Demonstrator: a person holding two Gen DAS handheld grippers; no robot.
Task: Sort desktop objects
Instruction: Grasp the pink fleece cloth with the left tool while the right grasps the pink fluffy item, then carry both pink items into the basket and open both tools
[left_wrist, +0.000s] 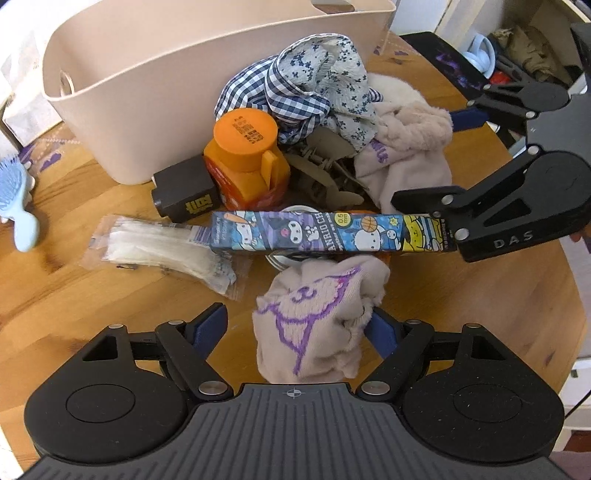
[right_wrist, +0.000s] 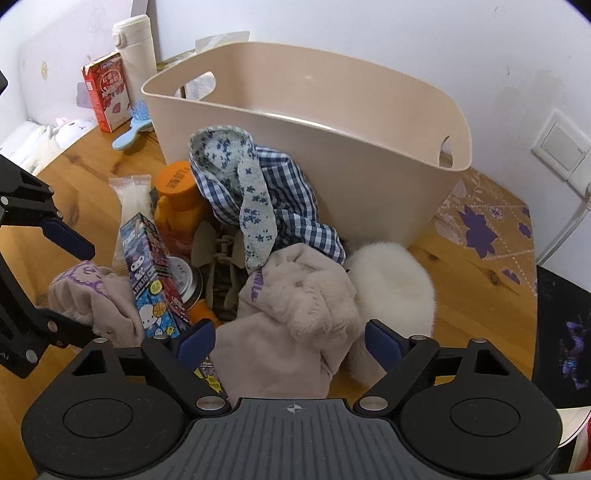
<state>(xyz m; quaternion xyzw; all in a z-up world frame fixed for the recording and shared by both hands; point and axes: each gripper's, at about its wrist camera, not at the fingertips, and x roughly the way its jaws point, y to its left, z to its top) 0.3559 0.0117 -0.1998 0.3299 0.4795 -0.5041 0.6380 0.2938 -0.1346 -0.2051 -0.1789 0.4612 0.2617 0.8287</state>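
A beige sock with a purple drawing lies on the wooden table between the fingers of my left gripper. The jaws are open and the left pad stands clear of the sock. My right gripper straddles a fluffy beige garment, also open, with its pads at the cloth's sides. Each gripper shows in the other's view: the right gripper over the garment, the left gripper around the sock. A cartoon pen box lies between the two.
A beige bin stands behind the pile. The pile holds an orange bottle, checked and floral cloth, a white fluffy item, a black box and a plastic packet. A blue hairbrush and a red carton are at the left.
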